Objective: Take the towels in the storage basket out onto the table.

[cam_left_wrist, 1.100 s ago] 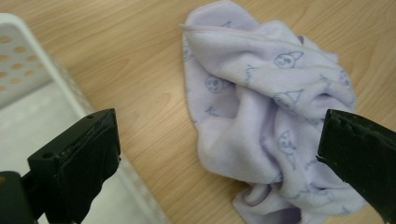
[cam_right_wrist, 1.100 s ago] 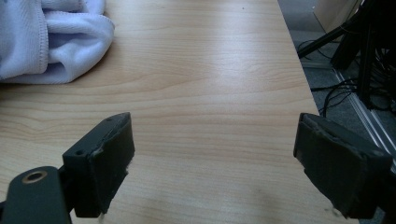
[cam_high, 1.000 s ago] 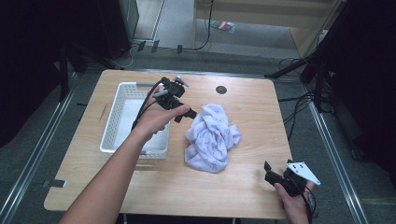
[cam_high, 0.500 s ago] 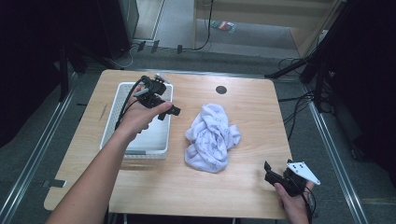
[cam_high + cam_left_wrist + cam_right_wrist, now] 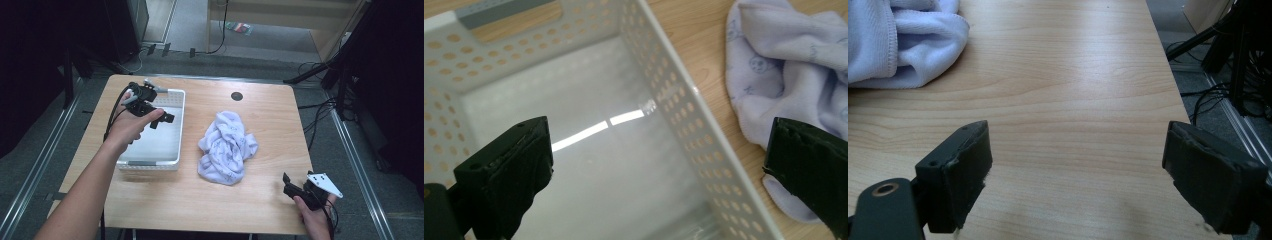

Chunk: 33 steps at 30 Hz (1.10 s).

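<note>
Basket (image 5: 150,145), white plastic w/ perforated walls, sits on the left part of the wooden desk (image 5: 260,200), long side running away from the person; nothing inside it, floor glossy w/ a streak of reflected light in the left gripper view (image 5: 589,165). Left gripper (image 5: 161,119) hangs over the basket's far half, held in the left hand (image 5: 127,127), jaws spread wide w/ nothing between them; cable loops off its back toward the desk's left edge. In the left gripper view its jaws straddle the basket's right wall (image 5: 684,100), one over the basket floor, the other over the cloth. Cloth (image 5: 225,147), pale lilac-white w/ a small printed pattern, lies crumpled in a heap at mid-desk, just right of the basket, not touching it as far as the high view shows; also seen at (image 5: 789,75) and at the top left corner (image 5: 898,40). Right gripper (image 5: 290,187) rests low at the desk's near right corner, in the right hand (image 5: 315,212), well apart from the cloth; jaws wide open, bare wood (image 5: 1073,125) between them. Small dark round hole (image 5: 237,96) near the desk's far edge.
</note>
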Motion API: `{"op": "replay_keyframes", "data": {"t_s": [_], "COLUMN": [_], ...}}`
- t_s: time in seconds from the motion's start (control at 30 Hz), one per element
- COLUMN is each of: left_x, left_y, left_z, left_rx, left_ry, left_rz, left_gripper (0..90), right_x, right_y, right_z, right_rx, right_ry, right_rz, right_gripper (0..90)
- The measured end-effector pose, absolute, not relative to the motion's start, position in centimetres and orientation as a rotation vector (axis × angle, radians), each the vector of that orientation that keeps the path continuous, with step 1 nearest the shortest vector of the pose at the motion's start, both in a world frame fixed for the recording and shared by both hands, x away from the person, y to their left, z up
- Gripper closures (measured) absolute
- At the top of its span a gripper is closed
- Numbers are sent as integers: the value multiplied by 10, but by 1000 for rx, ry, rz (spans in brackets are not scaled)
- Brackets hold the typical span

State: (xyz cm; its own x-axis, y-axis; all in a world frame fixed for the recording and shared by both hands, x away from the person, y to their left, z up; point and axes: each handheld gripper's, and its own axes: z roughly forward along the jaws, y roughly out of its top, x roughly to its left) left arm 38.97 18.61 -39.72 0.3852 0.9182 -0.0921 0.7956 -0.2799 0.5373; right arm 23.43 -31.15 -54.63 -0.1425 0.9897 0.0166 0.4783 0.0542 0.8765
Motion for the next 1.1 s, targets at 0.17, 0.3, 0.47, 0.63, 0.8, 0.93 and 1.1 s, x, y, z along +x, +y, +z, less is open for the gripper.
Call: {"op": "replay_keyframes", "data": {"t_s": [0.17,0.3,0.47,0.63,0.8,0.93,1.1], "left_x": [384,381,376,370,363,359,352], "left_y": [202,216,229,247,262,274,287], "left_z": [-403,-406,-409,-412,-414,-416,-420], "left_rx": [2122,2098,2086,2068,2052,2023,1999], "left_ry": [1487,1510,1524,1549,1563,1579,1600], "left_rz": [321,328,345,361,392,401,404], "left_gripper": [0,0,0,0,0,0,0], "right_x": [234,235,235,235,235,235,235], "right_y": [-312,-311,-311,-311,-311,-311,-311], "right_z": [-546,-546,-546,-546,-546,-546,-546], "right_rx": [1485,1486,1488,1489,1489,1490,1492], "right_ry": [1694,1694,1695,1696,1695,1695,1695], "right_rz": [1020,1016,1014,1014,1014,1012,1011], "right_gripper": [124,124,124,124,124,125,125]}}
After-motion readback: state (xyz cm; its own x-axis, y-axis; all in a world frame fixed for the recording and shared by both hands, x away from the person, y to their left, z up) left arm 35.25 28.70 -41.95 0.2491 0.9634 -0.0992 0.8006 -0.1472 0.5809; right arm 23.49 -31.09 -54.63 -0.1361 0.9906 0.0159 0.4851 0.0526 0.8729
